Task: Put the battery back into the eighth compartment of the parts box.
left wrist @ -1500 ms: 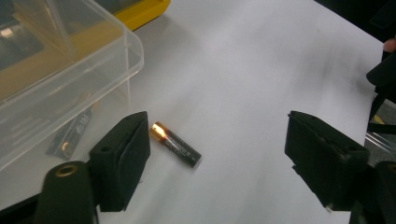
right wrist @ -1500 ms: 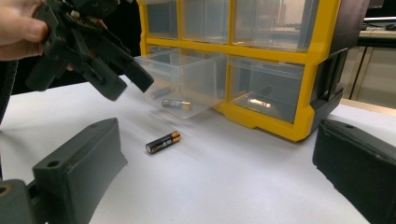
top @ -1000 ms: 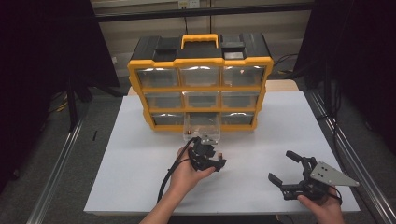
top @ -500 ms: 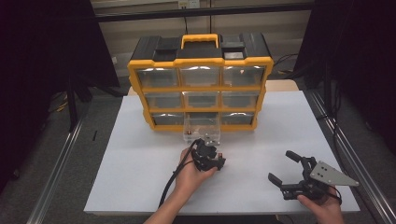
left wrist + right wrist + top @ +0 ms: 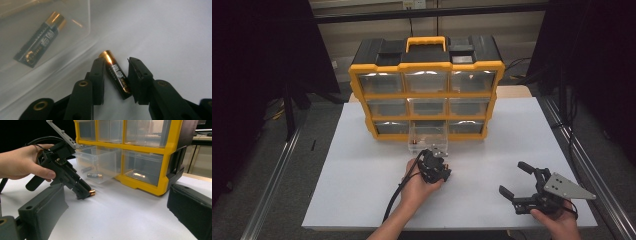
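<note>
On the white table (image 5: 362,170) — yellow drawer cabinet (image 5: 427,87) — dark room around

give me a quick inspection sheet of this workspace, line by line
surface: white table, bare apart from the items below
job's things: battery lying on the table between the left gripper's fingers; clear drawer pulled out of the yellow organizer, two batteries inside
clutter: nothing seen
grippers: left gripper has just been closing around the battery, both fingers at its sides, grip looks nearly made; right gripper open, resting on the table, holding nothing
cables: black cable trails from the left gripper toward the table's near edge
surroundings: dark curtains both sides, metal rail along the floor
</note>
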